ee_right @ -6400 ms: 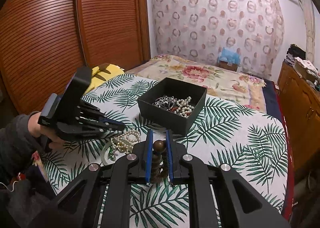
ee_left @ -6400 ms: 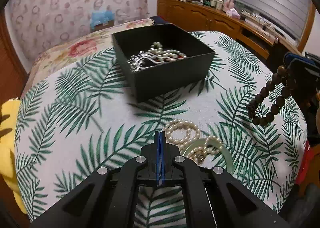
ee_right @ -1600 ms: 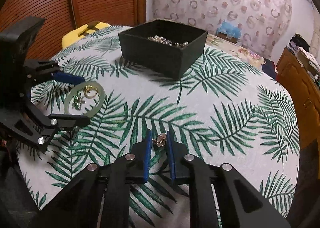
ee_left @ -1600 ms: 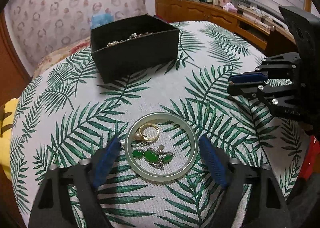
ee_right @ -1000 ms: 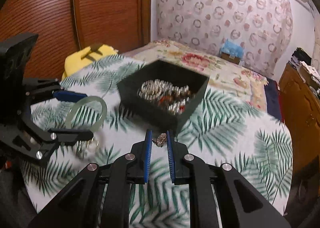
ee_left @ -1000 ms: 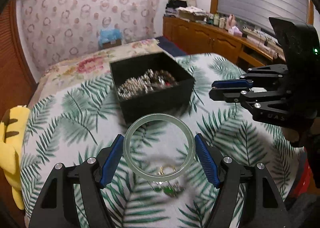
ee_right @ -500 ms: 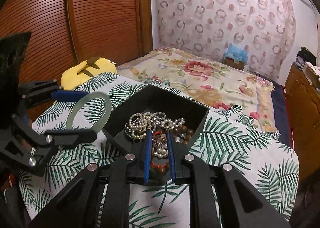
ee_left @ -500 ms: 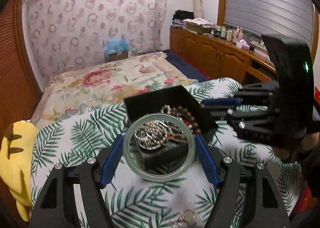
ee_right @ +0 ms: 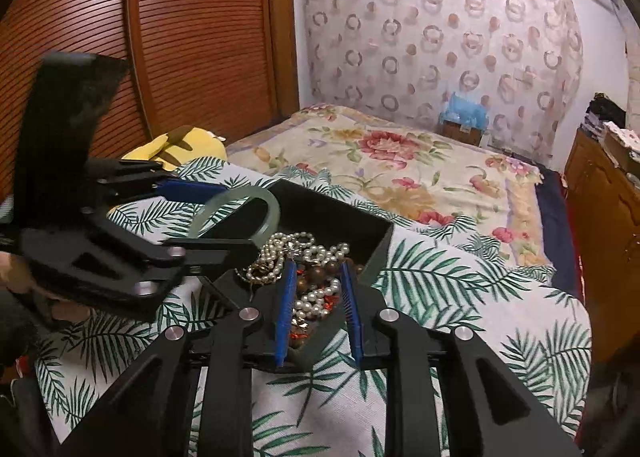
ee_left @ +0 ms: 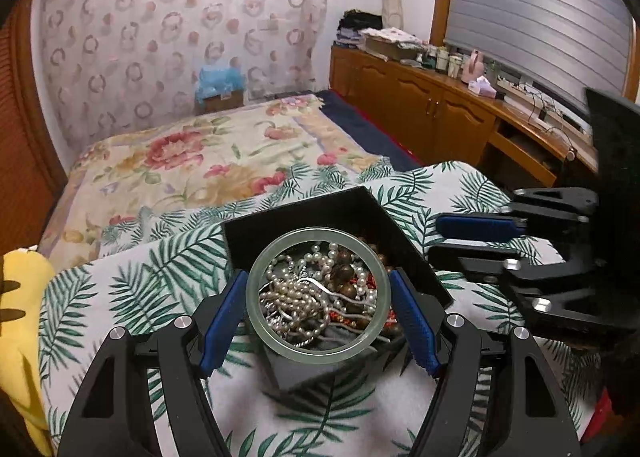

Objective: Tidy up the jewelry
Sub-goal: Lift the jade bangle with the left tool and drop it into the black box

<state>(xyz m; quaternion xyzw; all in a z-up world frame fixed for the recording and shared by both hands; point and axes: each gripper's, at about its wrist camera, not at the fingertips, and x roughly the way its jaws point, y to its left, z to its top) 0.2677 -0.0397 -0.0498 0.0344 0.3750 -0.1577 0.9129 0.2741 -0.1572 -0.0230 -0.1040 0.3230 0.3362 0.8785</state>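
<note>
My left gripper (ee_left: 318,293) is shut on a pale green jade bangle (ee_left: 256,313) and holds it flat, above the near corner of the black box (ee_left: 280,225). The box holds a tangle of pearl strands and brown beads (ee_left: 312,293). In the right wrist view the bangle (ee_right: 272,209) shows edge-on over the box (ee_right: 332,213), held by the left gripper (ee_right: 216,217). My right gripper (ee_right: 318,281) is open and empty, over the jewelry (ee_right: 316,257) in the box. It appears at the right of the left wrist view (ee_left: 472,241).
The box sits on a round table with a palm-leaf cloth (ee_left: 132,281). A floral bed (ee_right: 400,161) lies behind it. A yellow plush toy (ee_right: 180,145) is at the left. Wooden cabinets (ee_left: 420,105) stand at the right.
My left gripper closed on the bangle, lifted it from the cloth and carried it over the box. My right gripper carried a small trinket over the box, then opened; the trinket is gone from its fingers.
</note>
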